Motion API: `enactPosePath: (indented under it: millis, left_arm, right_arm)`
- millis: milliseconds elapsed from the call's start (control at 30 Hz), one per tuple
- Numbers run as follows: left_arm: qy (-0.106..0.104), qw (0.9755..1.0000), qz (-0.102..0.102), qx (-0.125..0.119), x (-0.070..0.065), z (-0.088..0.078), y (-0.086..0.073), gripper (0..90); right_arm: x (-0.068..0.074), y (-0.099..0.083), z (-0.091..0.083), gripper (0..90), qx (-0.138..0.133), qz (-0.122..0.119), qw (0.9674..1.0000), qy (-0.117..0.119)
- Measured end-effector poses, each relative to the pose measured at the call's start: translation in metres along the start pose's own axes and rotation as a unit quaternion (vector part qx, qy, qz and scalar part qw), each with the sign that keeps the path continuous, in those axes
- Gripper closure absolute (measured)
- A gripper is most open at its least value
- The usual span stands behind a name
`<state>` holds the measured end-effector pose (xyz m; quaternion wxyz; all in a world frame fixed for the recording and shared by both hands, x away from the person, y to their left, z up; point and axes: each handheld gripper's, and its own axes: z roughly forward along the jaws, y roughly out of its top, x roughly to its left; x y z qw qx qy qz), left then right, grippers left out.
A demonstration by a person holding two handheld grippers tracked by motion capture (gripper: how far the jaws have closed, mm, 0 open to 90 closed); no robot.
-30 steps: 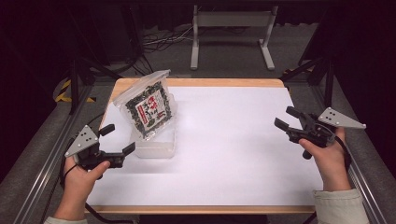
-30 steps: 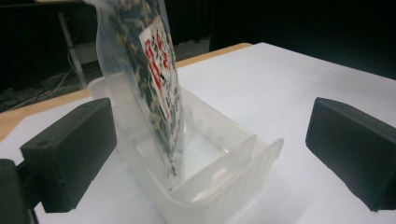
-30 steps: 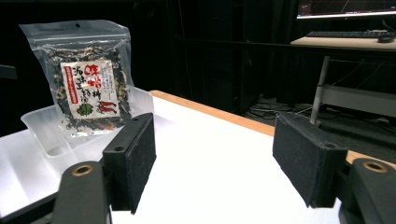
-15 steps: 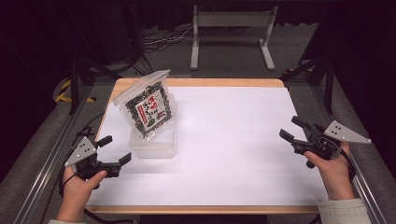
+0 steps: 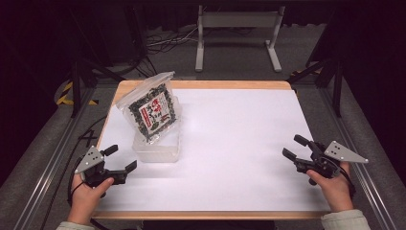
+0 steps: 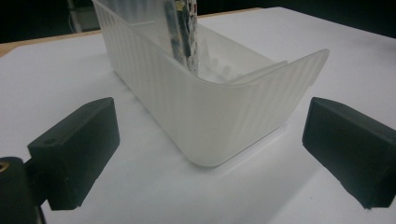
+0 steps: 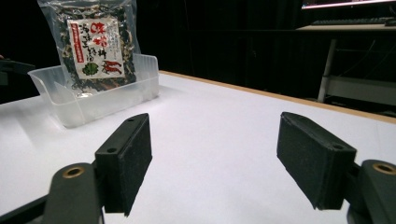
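right now a clear plastic bin sits on the left part of the white desk, with a clear packet of dried food standing tilted in it, its top leaning toward the far left. the left gripper hovers low at the near left edge, just beside the bin's near end; its fingers stand wide apart with nothing between them, the bin's rounded corner just beyond. the right gripper is well apart at the near right, fingers having just been opening, now wide and empty.
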<state>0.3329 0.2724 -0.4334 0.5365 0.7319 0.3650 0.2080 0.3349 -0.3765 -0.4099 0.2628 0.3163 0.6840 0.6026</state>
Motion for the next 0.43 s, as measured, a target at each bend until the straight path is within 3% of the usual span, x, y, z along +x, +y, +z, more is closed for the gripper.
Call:
enactPosePath:
  millis: [167,433]
  left_arm:
    - [0.000,1.0000,-0.002,0.001,0.0006,-0.0011,0.0006,5.2]
    - [0.002,1.0000,-0.007,-0.003,0.0009,-0.0016,0.0008,5.1]
  right_arm:
    - [0.0018,-0.0040,0.0043,27.0,0.017,-0.005,0.9998,0.006]
    - [0.0012,-0.0035,0.0040,26.4,0.013,-0.003,0.9999,0.003]
